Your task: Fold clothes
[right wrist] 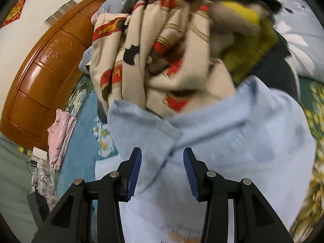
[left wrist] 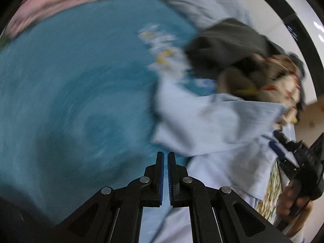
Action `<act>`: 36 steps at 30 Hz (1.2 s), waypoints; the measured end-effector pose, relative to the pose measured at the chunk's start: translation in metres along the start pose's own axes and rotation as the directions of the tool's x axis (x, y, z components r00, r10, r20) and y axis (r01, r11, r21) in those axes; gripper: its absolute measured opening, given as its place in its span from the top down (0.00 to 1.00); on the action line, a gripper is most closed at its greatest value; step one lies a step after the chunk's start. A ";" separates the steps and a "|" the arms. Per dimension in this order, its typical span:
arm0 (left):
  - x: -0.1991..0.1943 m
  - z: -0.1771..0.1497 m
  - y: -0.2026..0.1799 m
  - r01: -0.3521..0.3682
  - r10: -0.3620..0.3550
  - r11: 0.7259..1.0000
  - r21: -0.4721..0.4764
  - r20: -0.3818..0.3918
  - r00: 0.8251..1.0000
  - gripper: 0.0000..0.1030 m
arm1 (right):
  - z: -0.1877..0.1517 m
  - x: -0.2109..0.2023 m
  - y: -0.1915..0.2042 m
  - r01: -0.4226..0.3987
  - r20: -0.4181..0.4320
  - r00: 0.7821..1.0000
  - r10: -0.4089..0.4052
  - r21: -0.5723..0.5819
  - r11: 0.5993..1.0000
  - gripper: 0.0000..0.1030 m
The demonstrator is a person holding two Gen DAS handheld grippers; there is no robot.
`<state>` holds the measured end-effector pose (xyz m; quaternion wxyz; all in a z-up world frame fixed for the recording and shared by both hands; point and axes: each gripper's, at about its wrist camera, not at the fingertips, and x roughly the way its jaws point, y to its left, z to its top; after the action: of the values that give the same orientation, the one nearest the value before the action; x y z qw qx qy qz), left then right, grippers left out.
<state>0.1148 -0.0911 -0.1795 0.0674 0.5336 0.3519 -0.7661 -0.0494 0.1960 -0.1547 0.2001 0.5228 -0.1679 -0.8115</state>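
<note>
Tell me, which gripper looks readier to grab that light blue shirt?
Probably the right gripper: its jaws stand open directly over the light blue shirt. The left gripper is nearly closed, pointing mostly at the teal bedspread.

A pale blue garment [right wrist: 232, 133] lies rumpled on the teal floral bedspread [left wrist: 70, 81], its folds loose and uneven. Just behind it, touching, sits a heap of clothes: a cream piece with red and black print [right wrist: 154, 60], a yellow-green knit [right wrist: 251, 46] and dark grey cloth [left wrist: 226, 40].

Home bedroom, floral bedspread [right wrist: 85, 141], wooden door [right wrist: 46, 77]
</note>
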 end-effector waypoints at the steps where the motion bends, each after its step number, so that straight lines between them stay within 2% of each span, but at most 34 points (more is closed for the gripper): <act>1: -0.002 0.001 0.005 0.022 -0.022 0.999 -0.027 0.009 1.000 0.95 | 0.004 0.007 -0.001 0.015 -0.008 1.000 -0.015 0.002 1.000 0.57; 3: -0.006 0.002 0.016 0.067 -0.065 0.995 -0.080 0.029 0.997 0.95 | 0.007 0.020 -0.010 0.023 -0.038 0.999 -0.021 0.062 0.998 0.61; 5: -0.007 0.000 0.019 0.089 -0.085 0.992 -0.093 0.036 0.996 0.94 | 0.005 0.026 -0.016 0.000 -0.054 0.999 0.006 0.115 0.993 0.78; 6: -0.006 -0.001 0.019 0.092 -0.089 0.992 -0.092 0.033 0.995 0.94 | 0.005 0.027 -0.017 -0.003 -0.053 0.999 0.009 0.124 0.992 0.91; 7: -0.004 -0.002 0.019 0.091 -0.089 0.991 -0.094 0.022 0.996 0.93 | 0.004 0.026 -0.016 -0.013 -0.048 0.999 0.019 0.128 0.992 0.95; 10: 0.001 -0.005 0.020 0.094 -0.094 0.990 -0.103 0.000 0.996 0.93 | 0.002 0.016 -0.012 -0.073 -0.023 0.997 0.077 0.129 0.989 0.99; 14: 0.002 -0.006 0.022 0.109 -0.111 0.986 -0.129 -0.004 0.994 0.93 | -0.003 -0.006 -0.004 -0.140 0.020 0.990 0.139 0.112 0.984 0.99; 19: 0.000 -0.001 0.028 0.124 -0.124 0.980 -0.159 0.006 0.992 0.92 | -0.007 -0.048 0.008 -0.159 0.106 0.983 0.152 0.064 0.985 0.99; 23: -0.002 0.001 0.029 0.132 -0.132 0.979 -0.155 0.008 0.991 0.92 | -0.008 -0.103 0.011 -0.085 0.220 0.972 0.086 -0.014 0.996 1.00; 26: -0.002 0.002 0.026 0.131 -0.132 0.982 -0.135 0.000 0.991 0.90 | -0.020 -0.129 -0.009 -0.013 0.263 0.965 0.011 0.006 1.000 1.00; 28: 0.000 0.002 0.023 0.128 -0.130 0.985 -0.119 -0.010 0.991 0.88 | -0.028 -0.123 -0.038 0.064 0.222 0.972 -0.077 0.064 0.996 0.99; 31: 0.000 0.001 0.017 0.117 -0.119 0.989 -0.091 -0.020 0.993 0.87 | -0.048 -0.098 -0.083 0.173 0.119 0.973 -0.196 0.180 0.968 0.99; 34: -0.002 0.001 0.017 0.118 -0.120 0.989 -0.086 -0.015 0.993 0.85 | -0.066 -0.088 -0.111 0.180 0.062 0.978 -0.202 0.254 0.950 0.99; 36: -0.002 0.000 0.020 0.116 -0.119 0.988 -0.097 -0.015 0.993 0.81 | -0.071 -0.082 -0.109 0.196 0.038 0.977 -0.209 0.222 0.955 0.99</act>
<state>0.1250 -0.1067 -0.1865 0.0441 0.5161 0.4200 -0.7452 0.0296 0.3271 -0.1709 0.0523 0.5309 -0.2072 -0.8200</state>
